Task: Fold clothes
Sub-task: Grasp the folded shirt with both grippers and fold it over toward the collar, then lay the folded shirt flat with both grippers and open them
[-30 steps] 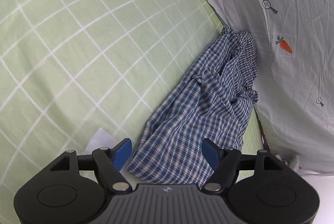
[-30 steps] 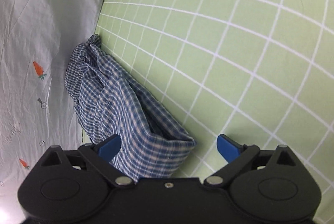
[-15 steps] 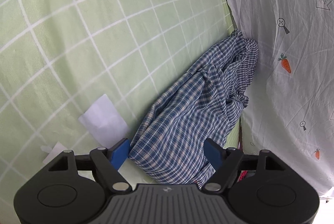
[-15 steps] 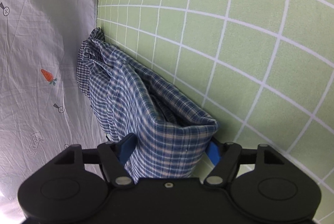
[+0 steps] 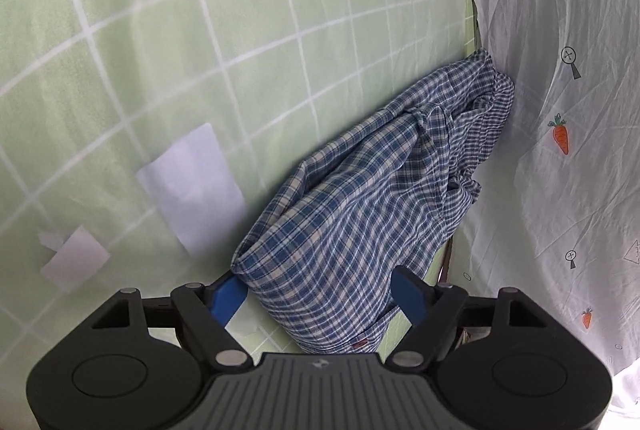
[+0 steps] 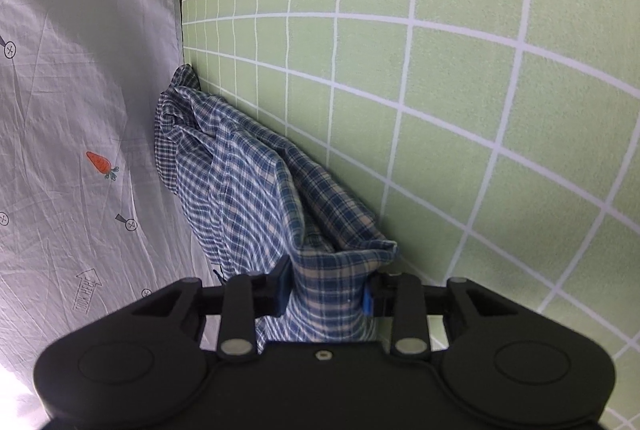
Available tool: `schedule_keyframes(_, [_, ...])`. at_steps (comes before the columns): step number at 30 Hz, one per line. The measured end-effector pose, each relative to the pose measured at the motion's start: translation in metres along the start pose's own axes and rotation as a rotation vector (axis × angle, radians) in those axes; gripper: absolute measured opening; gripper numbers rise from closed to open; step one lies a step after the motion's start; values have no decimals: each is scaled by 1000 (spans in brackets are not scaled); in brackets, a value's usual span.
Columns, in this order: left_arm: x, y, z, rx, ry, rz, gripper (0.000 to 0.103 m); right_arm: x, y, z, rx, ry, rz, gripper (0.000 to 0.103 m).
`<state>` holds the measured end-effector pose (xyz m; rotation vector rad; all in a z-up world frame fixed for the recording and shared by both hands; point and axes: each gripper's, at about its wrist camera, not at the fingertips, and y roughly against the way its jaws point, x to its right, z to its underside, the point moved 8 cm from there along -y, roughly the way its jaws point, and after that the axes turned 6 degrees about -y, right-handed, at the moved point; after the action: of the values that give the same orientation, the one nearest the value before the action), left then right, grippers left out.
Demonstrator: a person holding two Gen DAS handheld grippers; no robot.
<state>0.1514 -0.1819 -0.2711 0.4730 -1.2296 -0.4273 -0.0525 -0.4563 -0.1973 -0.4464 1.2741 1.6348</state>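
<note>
Surface: a pale green sheet with a white grid (image 5: pixel 200 29) covers the bed; a white sheet printed with small carrots (image 5: pixel 560 149) lies along one edge of it.

Left of the scene: two white paper slips (image 5: pixel 192 185) lie flat on the green sheet, just beside the garment.

Garment: a blue and white checked shirt (image 5: pixel 360 197) lies bunched in a long ridge along the edge where the green sheet meets the carrot sheet.

Left gripper (image 5: pixel 320 292): spread apart, blue pads either side of the shirt's near end, not pinching it.

Right gripper (image 6: pixel 326 288): closed onto a folded corner of the shirt, cloth bunched between the pads.

Handling: thin woven cloth, light and limp; likely to sag and slide rather than keep a shape. Best taken at a hem or corner through all layers, as a pinch on one layer would probably let the rest fall.

Hidden: collar, sleeves and buttons cannot be made out in the bunching. The gripper bodies cover the shirt's nearest edge. A small reddish mark near the left gripper is too small to identify.
</note>
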Motion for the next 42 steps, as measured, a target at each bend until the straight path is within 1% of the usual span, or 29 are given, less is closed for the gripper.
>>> schedule_keyframes(3, [3, -8, 1, 3, -15, -8, 78, 3, 0, -1, -9, -4, 10, 37])
schedule_keyframes(5, [2, -12, 1, 8, -13, -7, 77, 5, -1, -3, -12, -7, 12, 37])
schedule_keyframes(7, [-2, -16, 1, 9, -7, -10, 60, 4, -3, -3, -9, -10, 8, 36])
schedule_keyframes(9, [-6, -18, 2, 7, -1, -31, 26, 4, -1, -2, -6, 0, 4, 31])
schedule_keyframes(10, [-10, -19, 3, 8, 9, -33, 19, 4, 0, -1, -5, 6, 2, 29])
schedule_keyframes(11, [-12, -17, 5, 13, 25, -15, 15, 4, 2, 1, -4, 17, -1, 24])
schedule_keyframes(12, [-13, -14, 7, 18, 28, -1, 13, 5, 6, 3, -2, 31, -5, 21])
schedule_keyframes(13, [-13, -11, 10, 23, 27, 12, 12, 5, 9, 4, 0, 45, -9, 20])
schedule_keyframes(17, [-11, 7, 30, 44, -53, 5, 11, 11, 27, 18, 0, 69, -10, 19])
schedule_keyframes(21, [-27, 25, 68, 43, -39, 28, 10, 26, 56, 32, -7, 92, 1, 18])
schedule_keyframes(22, [-31, 29, 78, 41, -32, 26, 10, 32, 63, 35, -12, 88, 6, 18])
schedule_keyframes(26, [-49, 57, 120, -17, 95, 9, 10, 58, 96, 45, -52, 2, 70, 18])
schedule_keyframes(29, [-49, 78, 140, -28, 132, 4, 10, 68, 118, 56, -96, -18, 106, 18])
schedule_keyframes(32, [-48, 91, 149, -23, 180, -2, 10, 71, 129, 65, -130, -32, 129, 18])
schedule_keyframes(36, [-44, 102, 146, 8, 323, 35, 11, 65, 131, 73, -155, -119, 132, 19])
schedule_keyframes(38, [-34, 107, 141, 31, 362, 45, 11, 54, 130, 77, -164, -169, 111, 21])
schedule_keyframes(42, [-10, 115, 128, 63, 408, 88, 11, 23, 127, 83, -162, -236, 57, 25])
